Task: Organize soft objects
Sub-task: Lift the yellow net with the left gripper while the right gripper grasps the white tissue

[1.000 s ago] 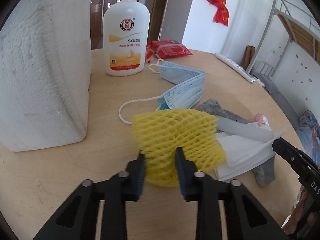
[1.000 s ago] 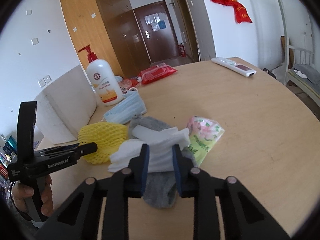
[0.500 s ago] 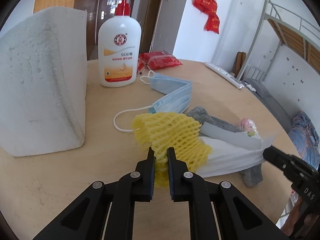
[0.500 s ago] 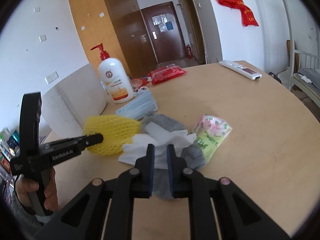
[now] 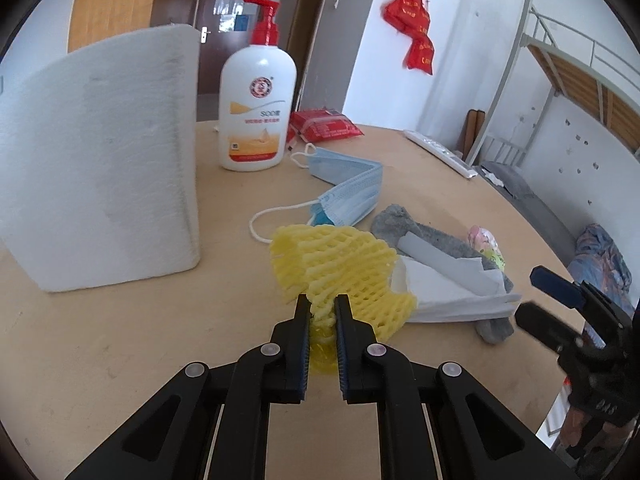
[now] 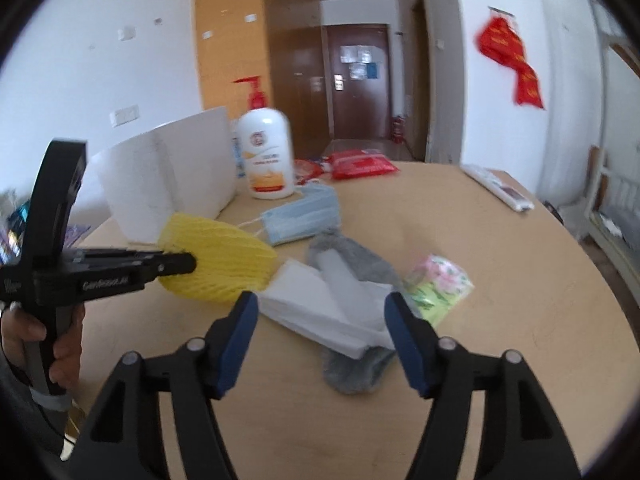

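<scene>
My left gripper (image 5: pixel 322 306) is shut on the near edge of a yellow foam net (image 5: pixel 340 268), which is lifted and tilted above the table; the net also shows in the right wrist view (image 6: pixel 224 264). My right gripper (image 6: pixel 320 312) is open and empty, just in front of a pile of white tissues (image 6: pixel 320 304) lying on a grey sock (image 6: pixel 352 368). The tissues (image 5: pixel 448 292) and sock (image 5: pixel 404 222) also show in the left wrist view. A blue face mask (image 5: pixel 348 192) lies behind them. A floral tissue pack (image 6: pixel 440 284) lies right of the sock.
A white foam block (image 5: pixel 100 156) stands at the left. A lotion pump bottle (image 5: pixel 256 112) stands behind it, with a red wipes pack (image 5: pixel 324 128) beyond. A remote control (image 6: pixel 500 188) lies at the far right of the round wooden table (image 6: pixel 520 320).
My right gripper let go of the tissues, opened wide and drew back. My left gripper stayed shut on the yellow net and lifted its near edge.
</scene>
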`<act>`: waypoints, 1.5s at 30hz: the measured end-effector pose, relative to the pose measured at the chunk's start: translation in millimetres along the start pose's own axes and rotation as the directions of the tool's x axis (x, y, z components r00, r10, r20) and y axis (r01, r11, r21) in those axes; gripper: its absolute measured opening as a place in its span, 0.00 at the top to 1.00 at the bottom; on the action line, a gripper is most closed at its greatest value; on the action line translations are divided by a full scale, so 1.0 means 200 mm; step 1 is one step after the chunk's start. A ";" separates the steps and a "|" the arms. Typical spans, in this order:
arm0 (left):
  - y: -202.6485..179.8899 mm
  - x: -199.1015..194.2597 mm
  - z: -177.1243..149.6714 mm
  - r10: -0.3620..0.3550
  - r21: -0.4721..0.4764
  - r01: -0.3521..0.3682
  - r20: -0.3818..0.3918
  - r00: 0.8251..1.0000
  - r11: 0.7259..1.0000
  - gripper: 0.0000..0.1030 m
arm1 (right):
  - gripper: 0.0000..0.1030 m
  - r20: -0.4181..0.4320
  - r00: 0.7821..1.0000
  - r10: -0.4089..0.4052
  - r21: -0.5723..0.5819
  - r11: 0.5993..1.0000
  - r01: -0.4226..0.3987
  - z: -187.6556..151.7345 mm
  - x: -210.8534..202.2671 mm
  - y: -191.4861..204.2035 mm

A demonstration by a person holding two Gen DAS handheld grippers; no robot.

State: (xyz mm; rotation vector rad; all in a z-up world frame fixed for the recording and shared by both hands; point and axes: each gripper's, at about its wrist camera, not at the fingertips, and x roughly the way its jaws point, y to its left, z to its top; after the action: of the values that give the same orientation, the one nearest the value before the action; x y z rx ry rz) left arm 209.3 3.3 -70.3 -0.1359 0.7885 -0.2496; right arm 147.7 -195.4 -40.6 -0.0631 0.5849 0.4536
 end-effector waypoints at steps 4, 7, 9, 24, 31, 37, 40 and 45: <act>0.02 -0.05 -0.01 0.014 -0.002 -0.014 0.020 1.000 1.000 0.88 | 0.32 -0.036 0.999 0.020 -0.065 0.998 -0.022 0.01 0.08 0.07; 0.02 -0.07 -0.01 0.021 -0.002 -0.021 0.034 0.999 1.000 0.88 | 0.32 -0.061 0.998 0.023 -0.078 0.997 -0.028 0.01 0.14 0.07; 0.03 -0.08 -0.02 0.020 -0.007 -0.020 0.034 0.999 1.000 0.88 | 0.32 -0.076 0.996 0.039 -0.064 0.997 -0.044 0.01 0.17 0.06; 0.00 -0.09 -0.02 -0.011 0.015 0.010 0.054 0.998 1.000 0.88 | 0.90 -0.150 0.989 -0.008 -0.146 0.989 -0.014 -0.02 0.17 0.10; -0.01 -0.11 -0.03 -0.012 0.016 0.011 0.061 0.998 1.000 0.88 | 0.71 -0.145 0.989 -0.038 -0.248 0.969 0.001 0.04 0.17 0.14; 0.00 -0.11 -0.02 -0.012 0.010 0.011 0.067 0.998 1.000 0.88 | 0.43 -0.141 0.989 -0.035 -0.276 0.961 -0.005 0.04 0.20 0.14; 0.00 -0.12 -0.02 -0.015 0.010 0.014 0.068 0.998 1.000 0.88 | 0.44 -0.157 0.986 -0.047 -0.298 0.955 -0.002 0.04 0.26 0.13; 0.00 -0.12 -0.01 -0.017 0.012 0.016 0.069 0.997 1.000 0.88 | 0.55 -0.207 0.975 -0.075 -0.339 0.941 0.000 0.02 0.36 0.15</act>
State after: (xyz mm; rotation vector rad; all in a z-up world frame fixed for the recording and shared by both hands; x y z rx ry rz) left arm 191.1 10.1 -55.4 -0.1396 0.7174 -0.2640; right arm 190.2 -139.7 -75.5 -0.4564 0.7150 0.5096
